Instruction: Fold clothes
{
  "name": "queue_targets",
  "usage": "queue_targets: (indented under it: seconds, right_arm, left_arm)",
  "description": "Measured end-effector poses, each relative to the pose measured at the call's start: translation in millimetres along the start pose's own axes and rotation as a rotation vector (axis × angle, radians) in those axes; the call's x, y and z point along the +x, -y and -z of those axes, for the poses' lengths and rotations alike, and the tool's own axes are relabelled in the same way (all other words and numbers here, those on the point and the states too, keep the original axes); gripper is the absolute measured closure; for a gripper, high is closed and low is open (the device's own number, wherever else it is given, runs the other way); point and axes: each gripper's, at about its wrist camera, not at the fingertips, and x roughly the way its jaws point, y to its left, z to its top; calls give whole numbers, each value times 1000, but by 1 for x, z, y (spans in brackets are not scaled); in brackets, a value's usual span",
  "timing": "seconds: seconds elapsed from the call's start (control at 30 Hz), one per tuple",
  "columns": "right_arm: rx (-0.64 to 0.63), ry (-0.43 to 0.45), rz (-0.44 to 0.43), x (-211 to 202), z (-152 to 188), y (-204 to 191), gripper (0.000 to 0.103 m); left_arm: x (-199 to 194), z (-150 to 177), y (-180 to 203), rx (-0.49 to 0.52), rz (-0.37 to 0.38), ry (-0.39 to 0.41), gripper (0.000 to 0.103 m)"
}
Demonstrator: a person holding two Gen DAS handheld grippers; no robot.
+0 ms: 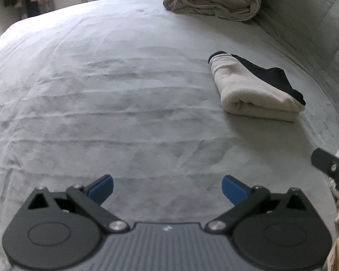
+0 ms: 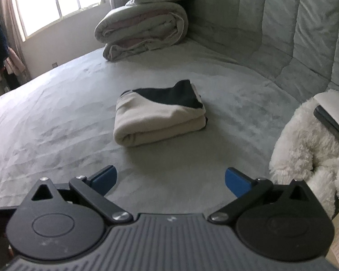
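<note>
Folded garment (image 2: 159, 117) on bed (image 1: 101, 90); both grippers (image 1: 168, 188) (image 2: 170, 181) spread, empty; window (image 2: 56, 2) only in right view.

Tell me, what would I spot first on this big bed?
Probably the folded cream and black garment lying alone in the middle of the grey bed. Behind it a rolled-up quilt sits by the padded headboard, and a fluffy white toy pokes in at the right edge.
</note>
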Motion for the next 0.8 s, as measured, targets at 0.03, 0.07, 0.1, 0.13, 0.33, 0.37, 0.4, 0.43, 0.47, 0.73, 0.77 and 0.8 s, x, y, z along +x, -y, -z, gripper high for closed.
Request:
queue_targets:
  seconds: [0.03,0.07,0.1,0.13,0.33,0.37,0.4,0.43,0.47,0.73,0.77,0.8]
  right_arm:
    - [-3,-2,1,0,0,0,0]
    - [-6,-1,2,0,0,0,0]
    - [-8,-1,3,0,0,0,0]
    - [-10,-2,4,-1,0,0,0]
    - [-5,-21,-2,-1,0,1,0]
    - [-2,-25,-4,-1,1,1,0]
    - [-1,-29,-4,0,1,1,0]
    - [0,-31,-4,0,1,2,0]
    - [-1,-33,-3,0,1,2,0]
    - [-26,-44,12,-2,0,-1,0]
    - [-28,-43,13,-3,-1,-1,0]
    - [-28,-43,11,-3,-1,-1,0]
  left_arm:
    - [-1,0,1,5,0,5,1]
    - [-2,0,2,9,-1,9,1]
    - [-3,0,2,10,1,11,1]
    - [-3,-1,3,11,3,12,1]
    - [-6,0,7,23,10,21,1]
    - [-7,1,8,26,11,23,1]
    - [-8,1,8,28,12,27,1]
    - [-9,1,9,30,13,31,1]
    - [-10,0,9,32,14,35,1]
    - [-19,-3,12,34,25,50,1]
    - [-21,-3,12,36,26,50,1]
    - [-22,-3,12,39,26,53,1]
